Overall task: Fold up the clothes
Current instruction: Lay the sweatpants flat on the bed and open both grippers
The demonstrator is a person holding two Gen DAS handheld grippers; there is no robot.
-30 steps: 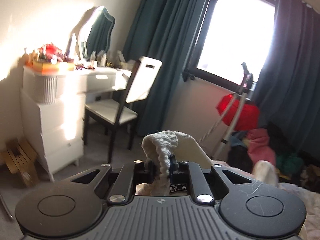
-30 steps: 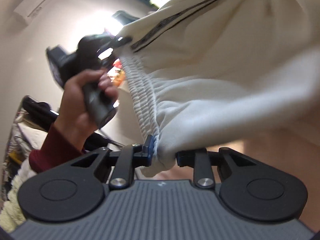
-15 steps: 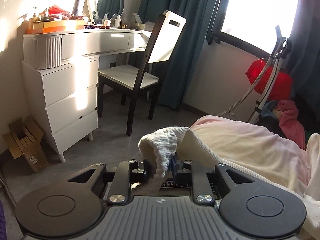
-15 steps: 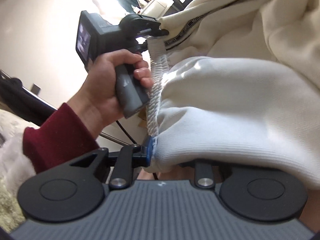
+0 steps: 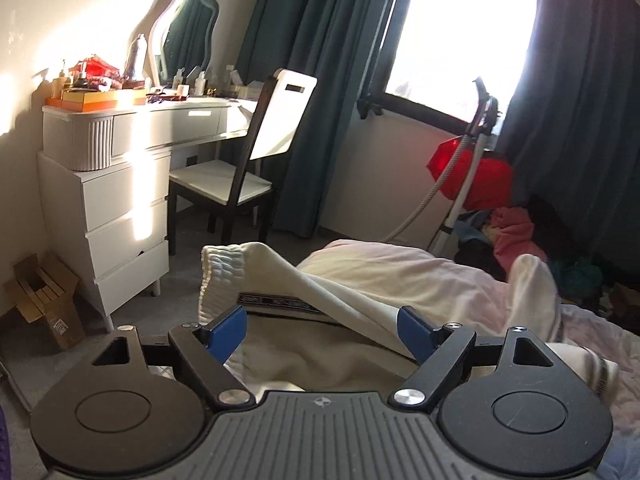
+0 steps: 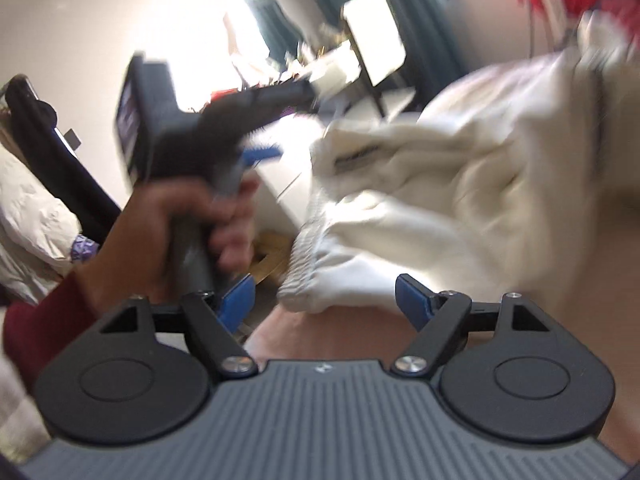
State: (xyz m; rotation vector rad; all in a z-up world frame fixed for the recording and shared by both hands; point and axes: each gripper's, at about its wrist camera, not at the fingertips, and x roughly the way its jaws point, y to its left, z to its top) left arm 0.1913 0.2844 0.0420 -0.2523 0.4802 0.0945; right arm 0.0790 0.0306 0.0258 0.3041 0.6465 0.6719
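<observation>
Both grippers letting go of one cream garment on the bed.

I count two grippers and one cream garment (image 5: 320, 292). My left gripper (image 5: 322, 326) has its blue pads spread wide and still opening; the cloth lies on the pink bed (image 5: 400, 268) between and beyond them, ribbed cuff at the left, and neither pad presses it. My right gripper (image 6: 326, 300) is likewise opening, its pads clear of the ribbed edge bunched between them. The right view is badly blurred; I make out one hand (image 6: 188, 220) in a dark red sleeve gripping the other handle. I see one chair (image 5: 256, 148), one white dressing table (image 5: 160, 120) cluttered with bottles I cannot count, and one open cardboard box (image 5: 44, 300) whose contents I cannot make out. The clothes pile (image 5: 516, 236) by the window is cut off.
</observation>
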